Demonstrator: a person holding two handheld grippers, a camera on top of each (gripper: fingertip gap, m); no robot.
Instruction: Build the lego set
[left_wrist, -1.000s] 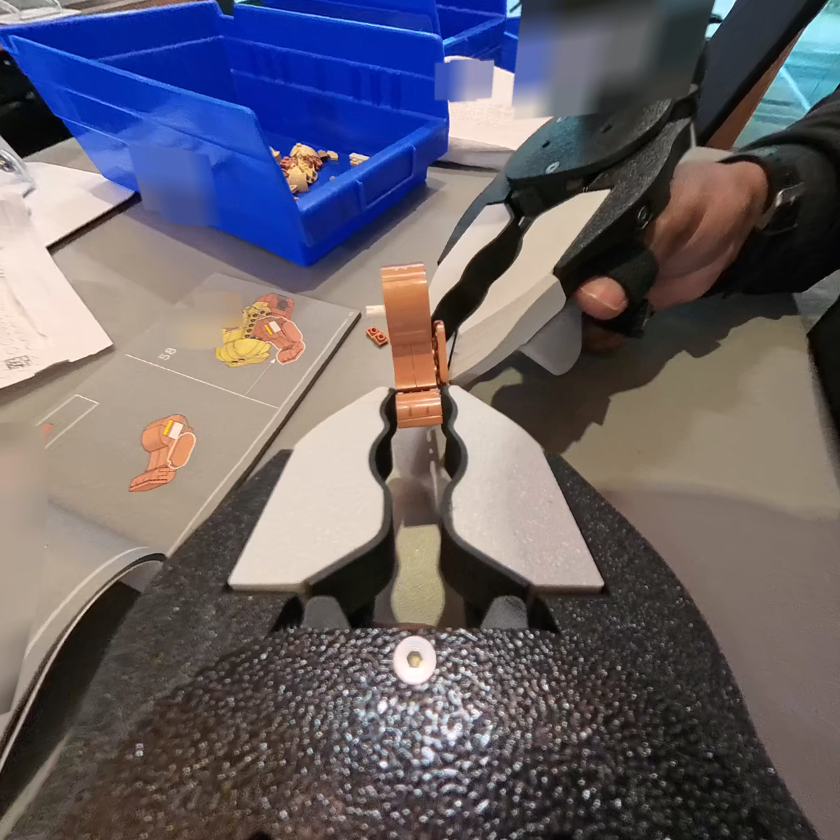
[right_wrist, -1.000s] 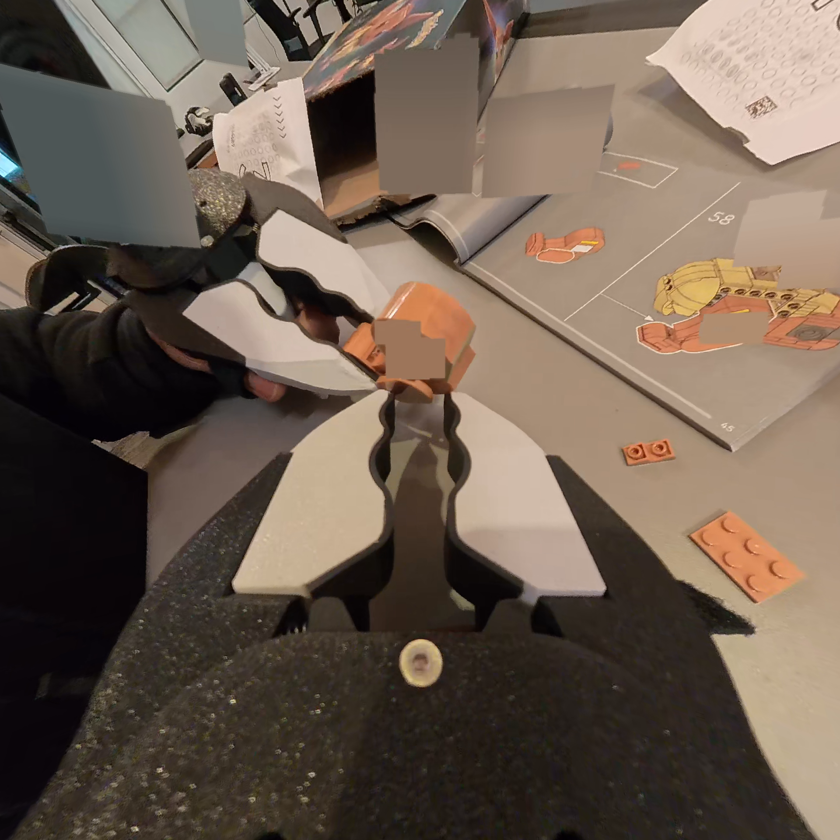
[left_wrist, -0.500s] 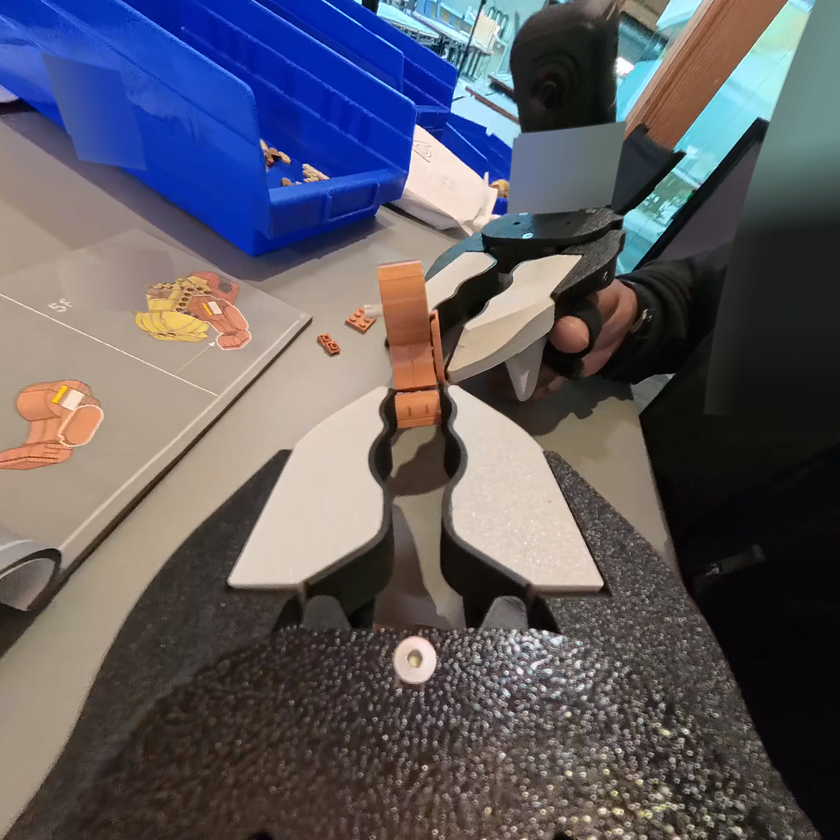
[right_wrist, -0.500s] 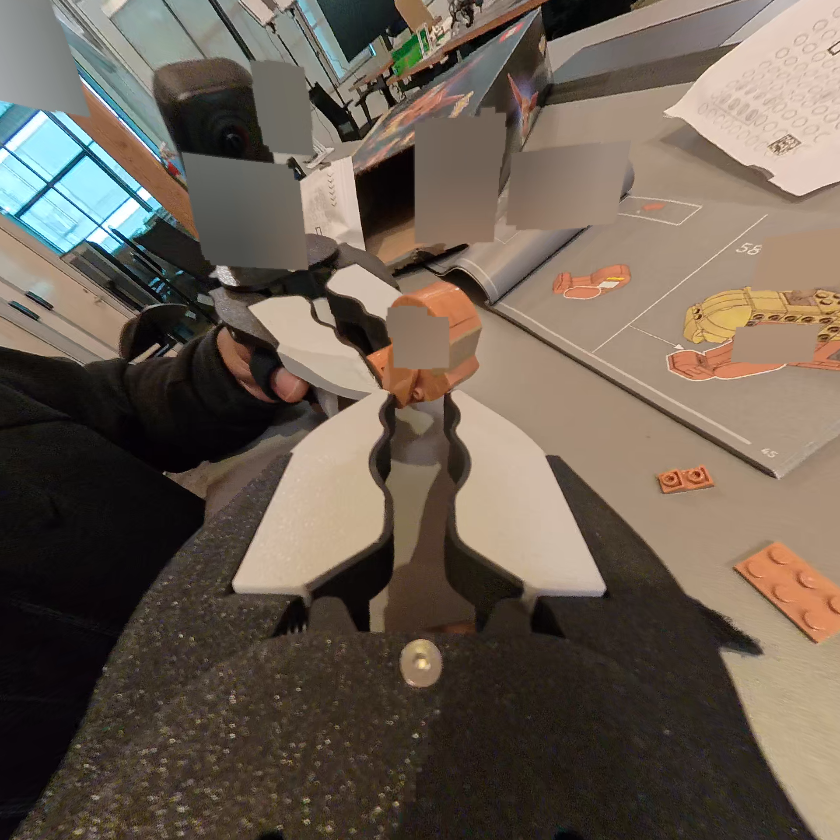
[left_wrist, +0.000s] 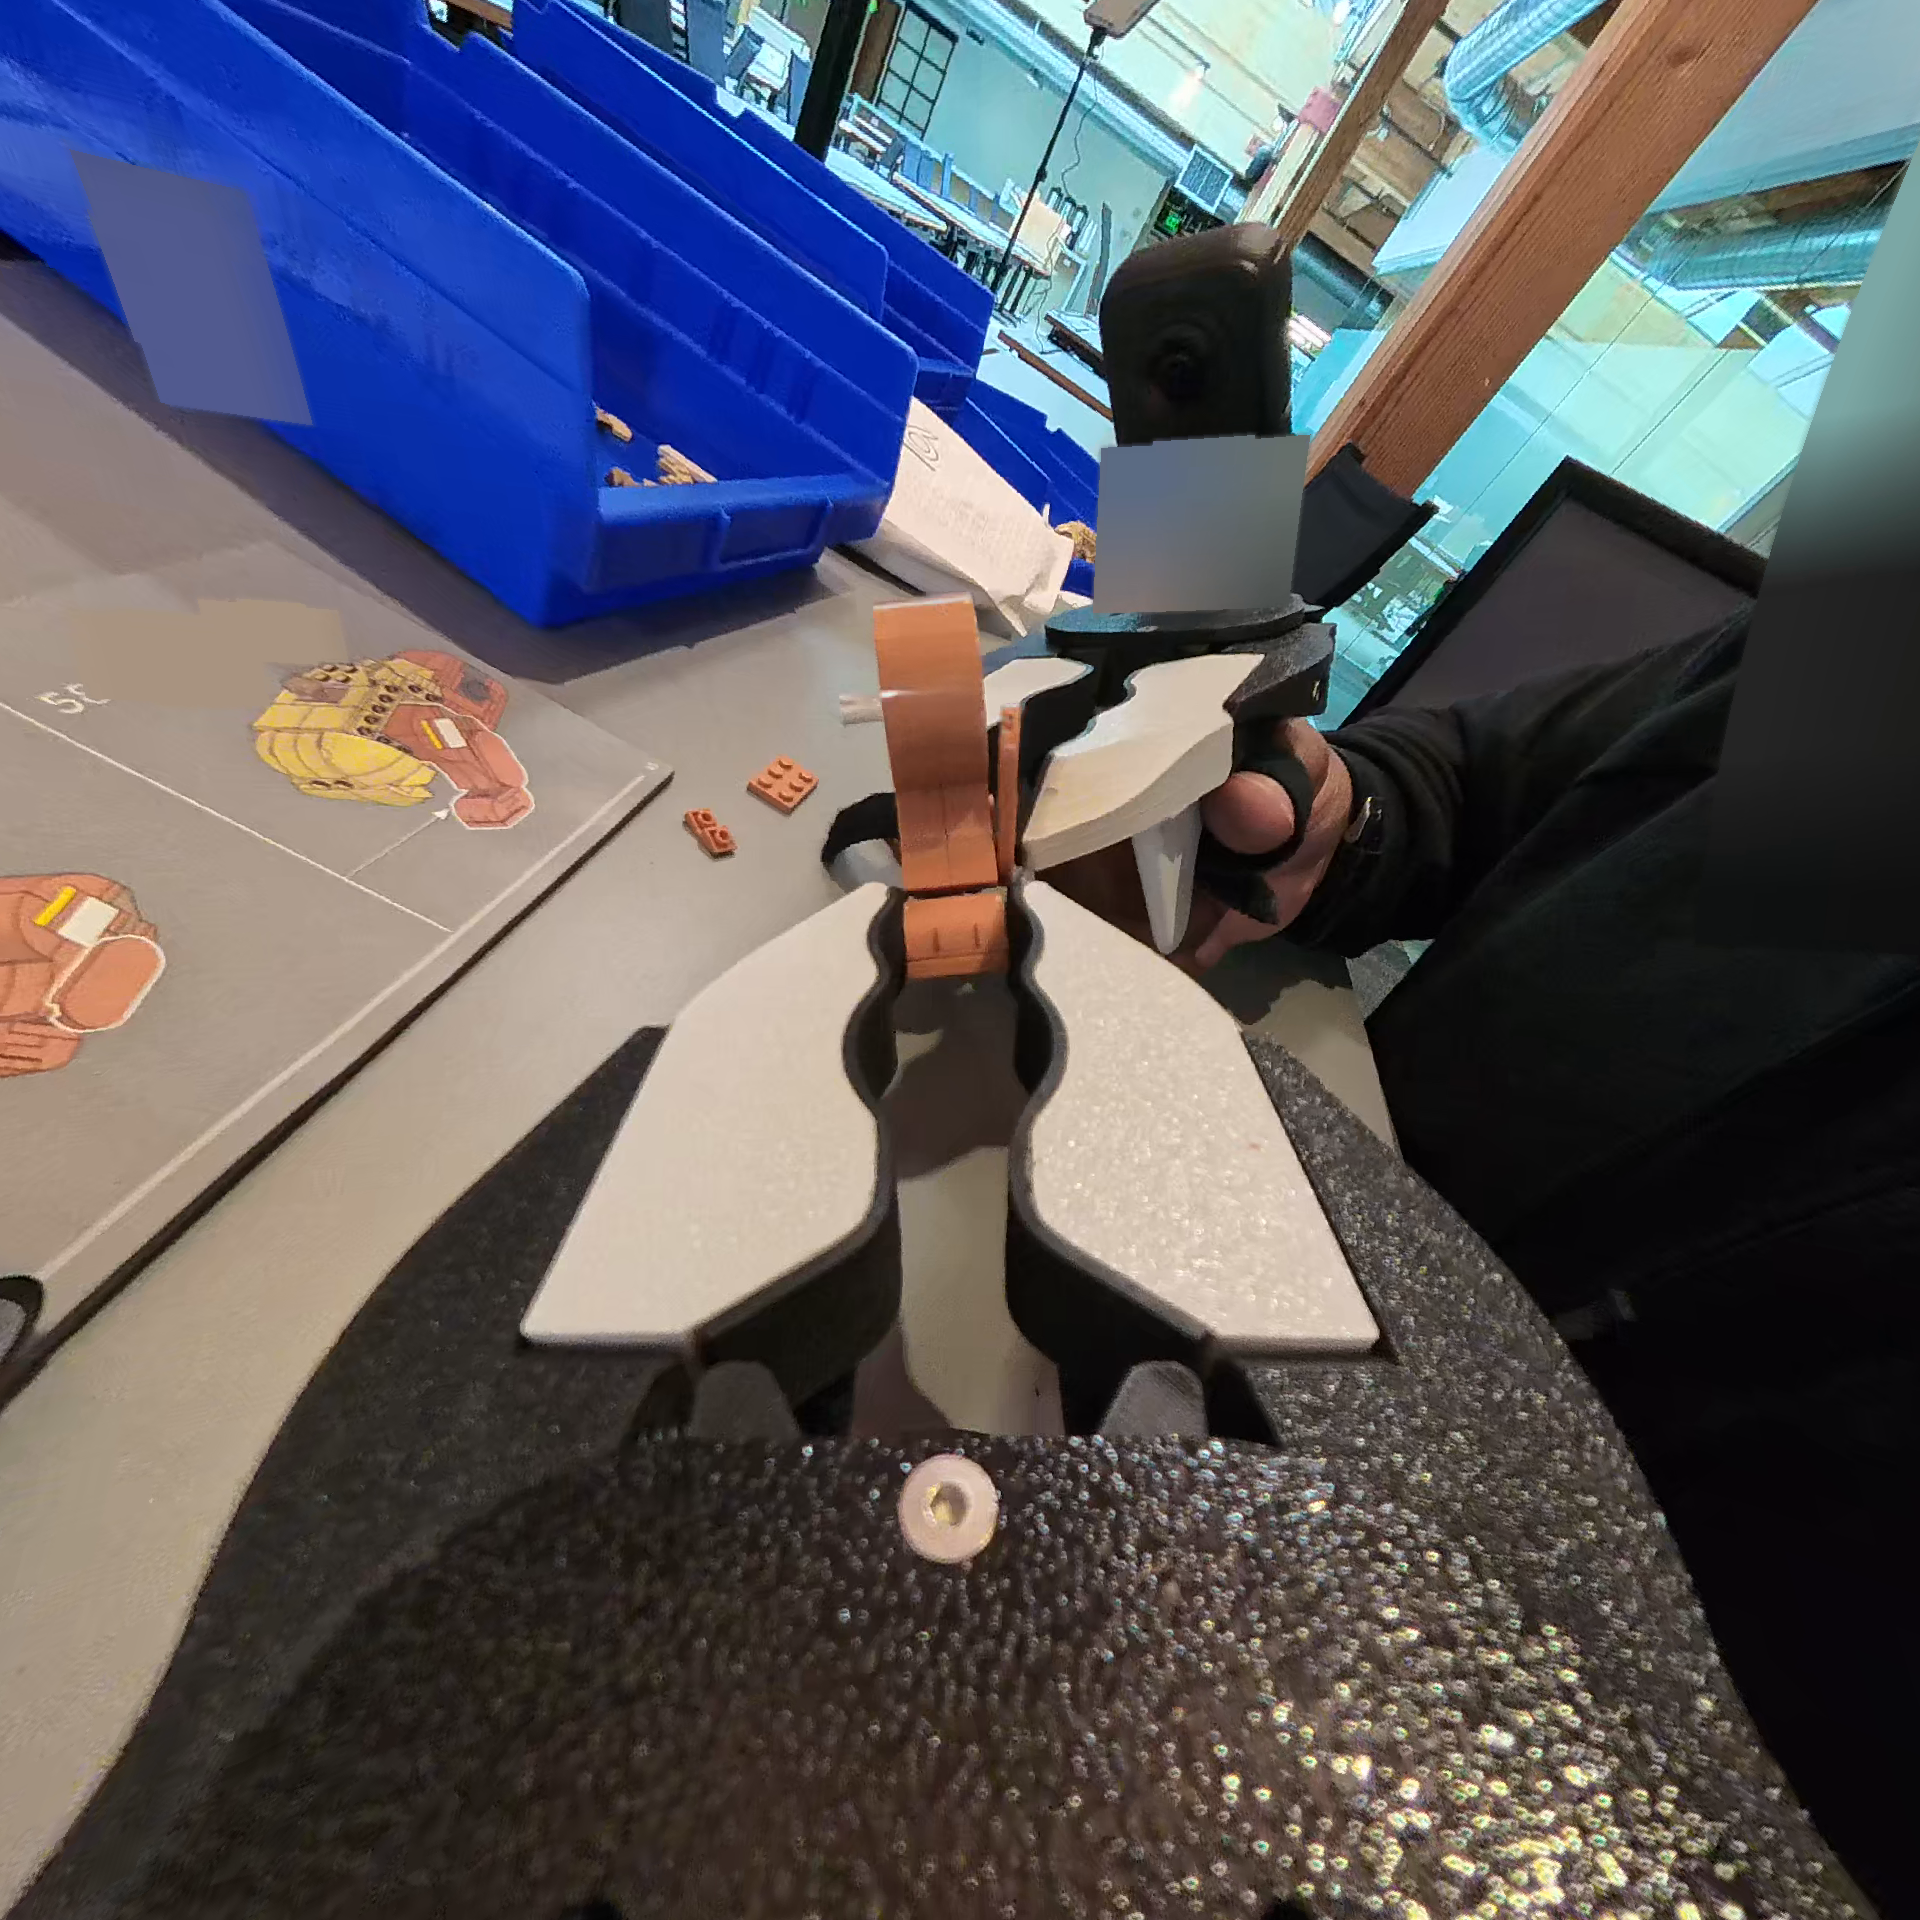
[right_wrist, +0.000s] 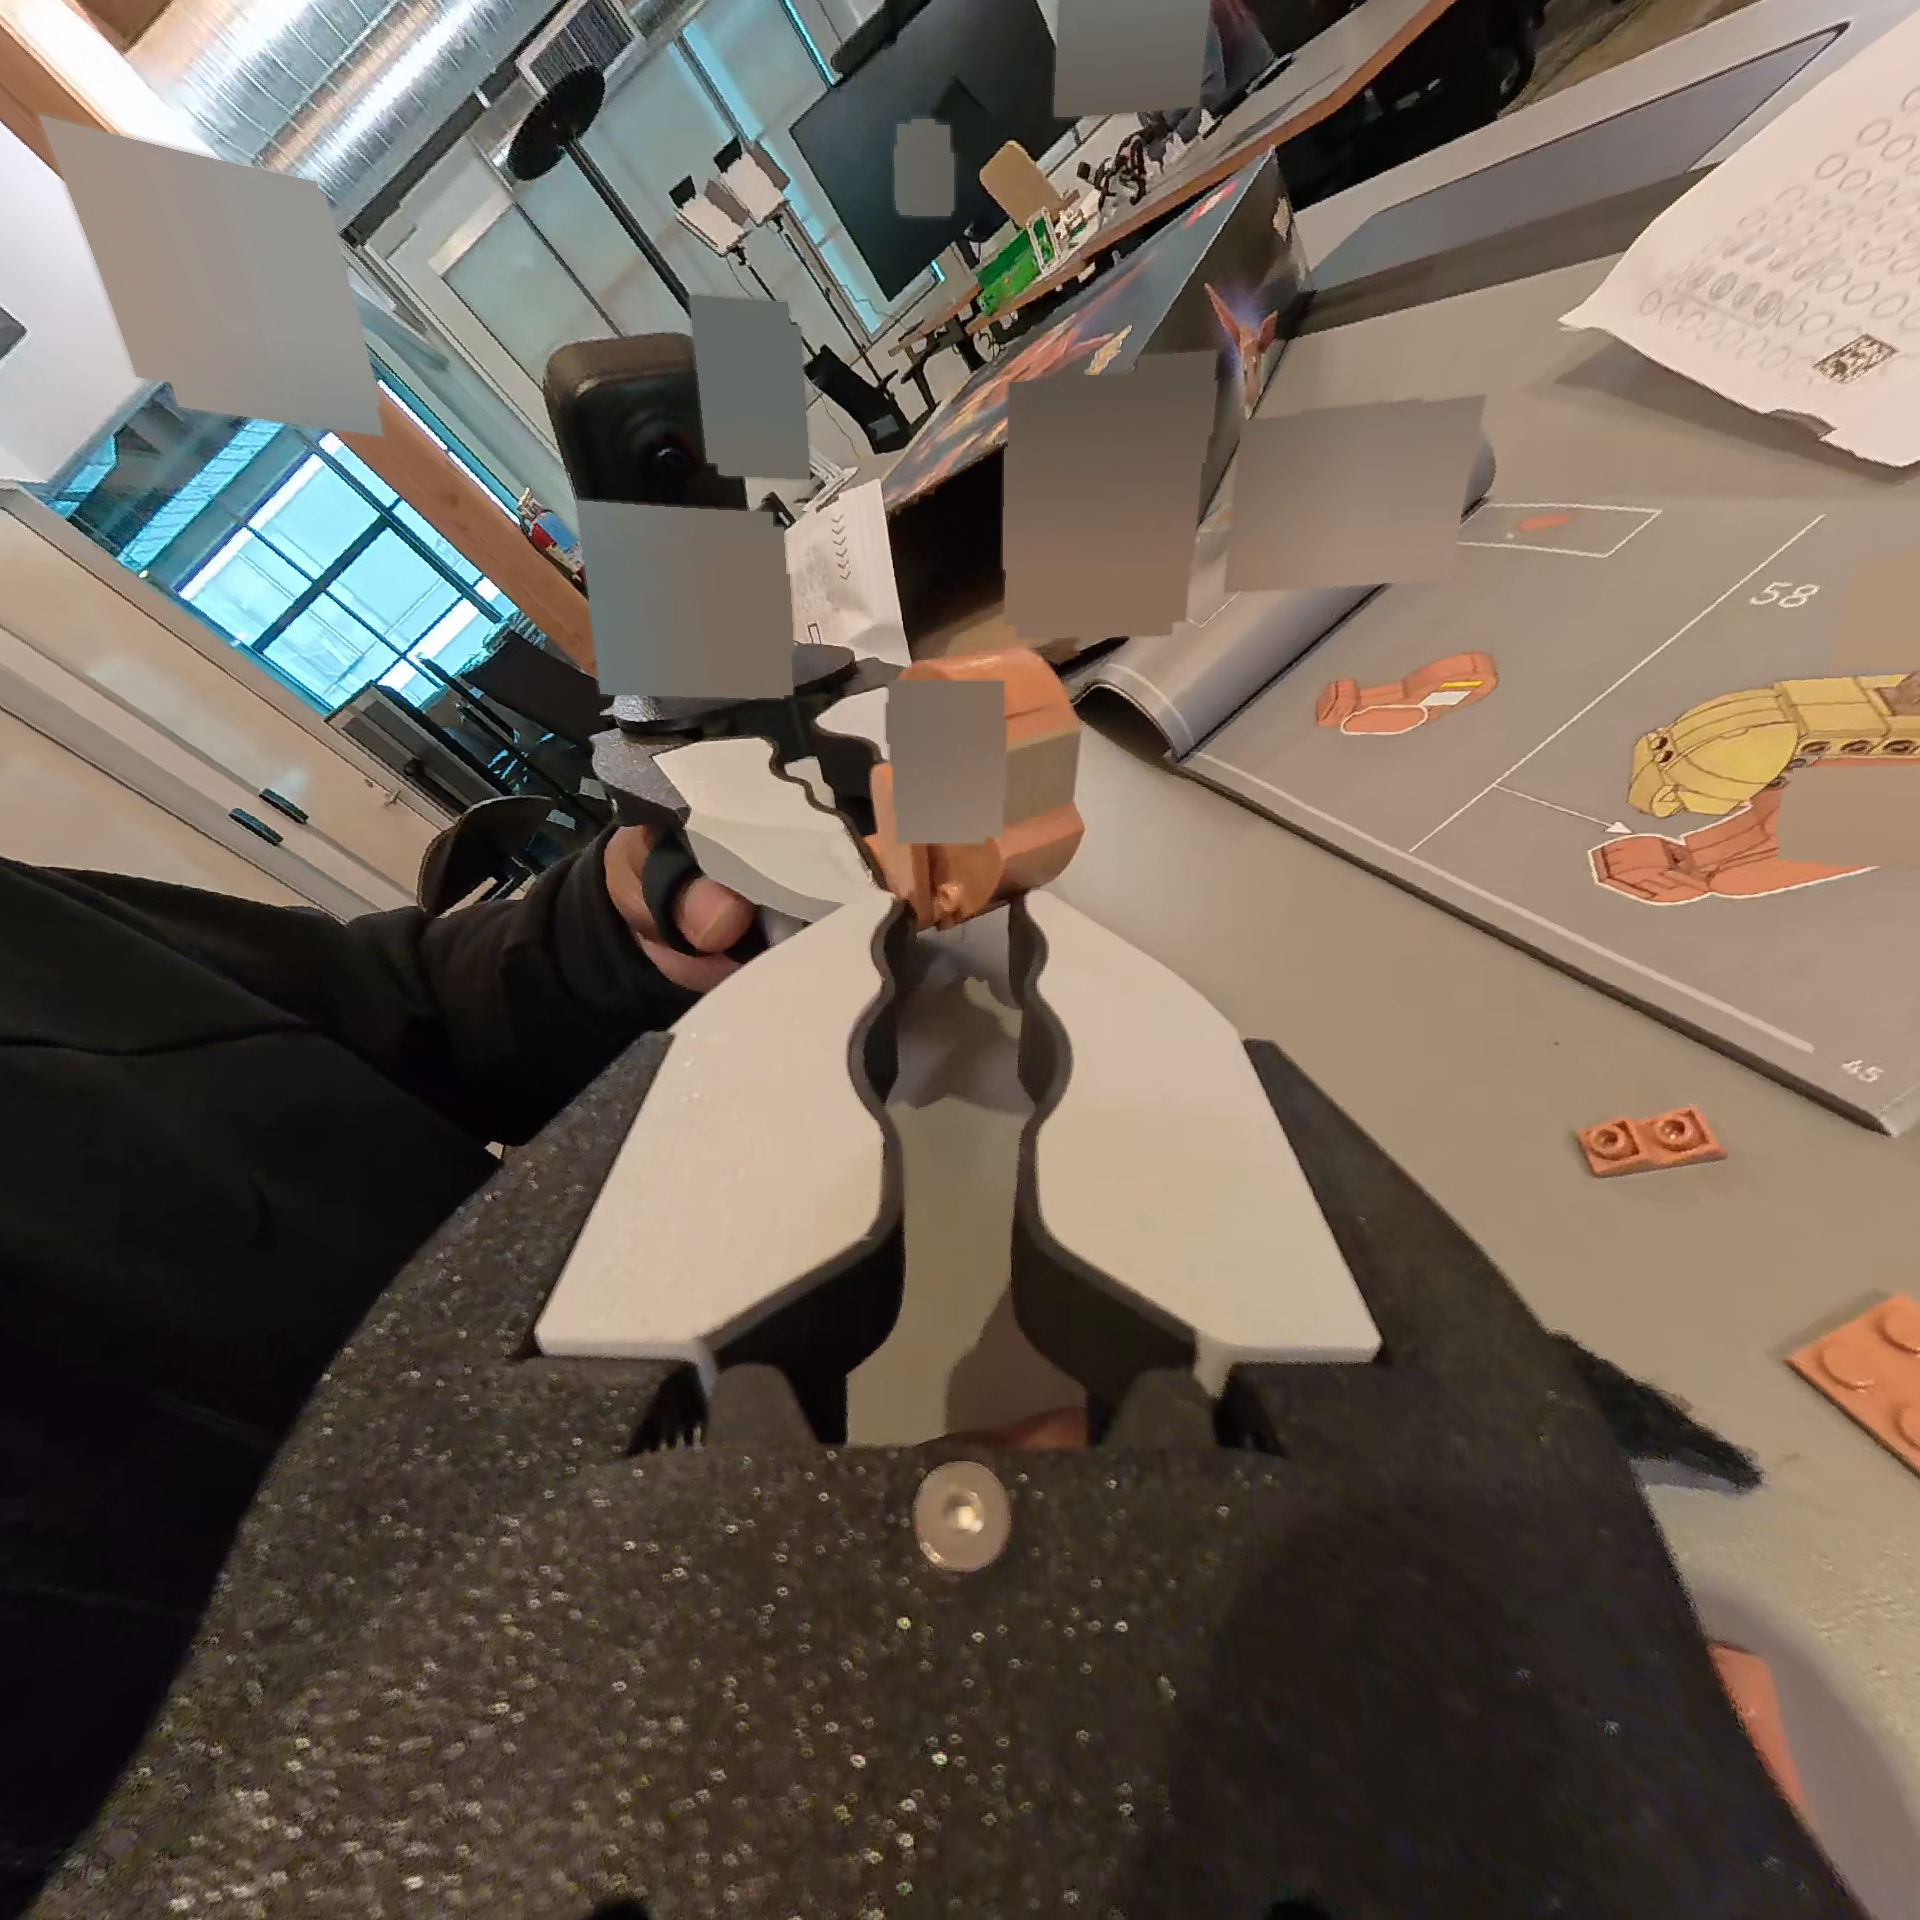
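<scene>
Only the left wrist view shows blue bins (left_wrist: 644, 343).

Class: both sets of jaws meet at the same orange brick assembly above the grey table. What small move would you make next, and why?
Probably press the thin orange plate, held by the right gripper, sideways against the orange brick assembly. The left gripper clamps the assembly's base, holding it upright above the table, and the plate already stands close alongside it, so a short, gentle push seems enough.
</scene>
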